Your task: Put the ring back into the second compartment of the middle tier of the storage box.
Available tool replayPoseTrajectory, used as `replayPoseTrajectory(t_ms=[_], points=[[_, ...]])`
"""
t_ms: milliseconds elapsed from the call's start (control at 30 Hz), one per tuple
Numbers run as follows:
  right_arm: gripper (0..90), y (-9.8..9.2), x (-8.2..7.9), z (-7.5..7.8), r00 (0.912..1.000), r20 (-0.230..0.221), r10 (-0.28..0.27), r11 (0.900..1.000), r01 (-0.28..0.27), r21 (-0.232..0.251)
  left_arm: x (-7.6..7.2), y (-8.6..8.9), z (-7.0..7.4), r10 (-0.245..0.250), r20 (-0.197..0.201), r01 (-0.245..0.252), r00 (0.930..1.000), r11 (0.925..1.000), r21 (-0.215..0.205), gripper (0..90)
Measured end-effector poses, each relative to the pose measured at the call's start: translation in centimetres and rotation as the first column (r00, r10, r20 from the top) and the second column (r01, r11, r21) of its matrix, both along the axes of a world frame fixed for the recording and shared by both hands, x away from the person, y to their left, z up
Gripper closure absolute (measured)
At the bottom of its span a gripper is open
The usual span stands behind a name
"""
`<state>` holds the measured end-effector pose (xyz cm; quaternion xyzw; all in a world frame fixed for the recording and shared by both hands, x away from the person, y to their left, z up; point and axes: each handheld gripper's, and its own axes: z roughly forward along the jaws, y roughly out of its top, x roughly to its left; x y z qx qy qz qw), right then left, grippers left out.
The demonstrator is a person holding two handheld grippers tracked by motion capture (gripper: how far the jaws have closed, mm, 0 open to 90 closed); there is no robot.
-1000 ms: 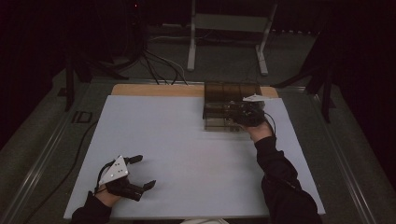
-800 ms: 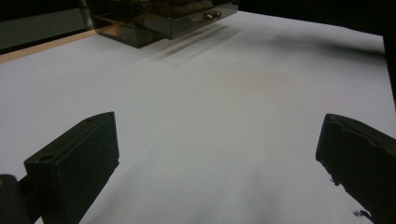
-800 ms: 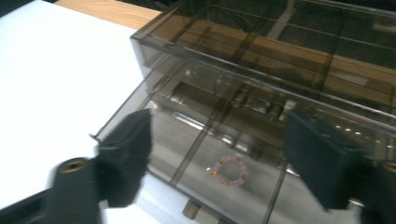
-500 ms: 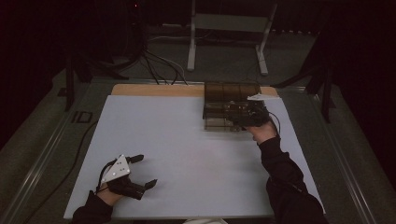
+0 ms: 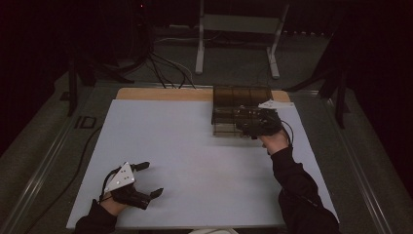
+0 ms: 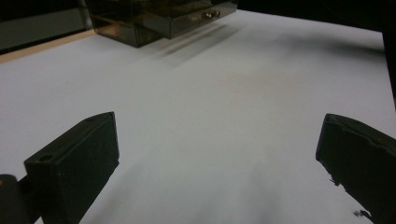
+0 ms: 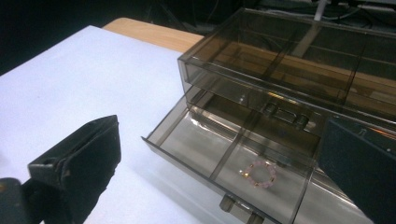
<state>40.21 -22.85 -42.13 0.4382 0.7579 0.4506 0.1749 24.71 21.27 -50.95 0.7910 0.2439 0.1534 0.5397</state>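
A smoked see-through drawer unit [image 5: 238,105] stands at the far right of the white table [image 5: 195,156]. In the right gripper view its lower drawer [image 7: 233,154] is pulled out, and a small pink bead bracelet [image 7: 259,174] lies in one compartment. My right gripper [image 7: 222,128] hovers open just above and in front of that drawer, with nothing between its jaws; from above, the right gripper [image 5: 251,124] sits at the unit's front. My left gripper [image 5: 146,179] rests open near the front left edge, far from the unit [image 6: 159,18], its jaws [image 6: 217,121] empty.
A bare wooden strip [image 5: 160,94] runs along the table's far edge. Cables [image 5: 165,68] and a metal stand [image 5: 234,44] lie on the floor beyond. A person's dark sleeve [image 5: 297,185] stretches along the right side of the table.
My right gripper has drifted slightly toward the person at the front of the drawer unit. The left gripper has barely moved.
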Motion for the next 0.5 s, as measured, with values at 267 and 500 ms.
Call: replayPoseTrajectory(t_ms=[267, 500], points=[[0.0, 0.0, -1.8, 0.0, 0.9989, 0.022, 0.042, 0.999, -0.042, 0.008, -0.1, 0.0, 0.0, -0.001, 0.0, 0.001, 1.0, 0.9999, 0.011, 0.8], [0.0, -0.5, -3.3, -1.1, 0.9979, 0.007, 0.065, 0.998, -0.065, 0.006, 0.0, 0.0, 0.0, -0.001, -0.001, 0.001, 1.0, 1.0, 0.007, 0.8]])
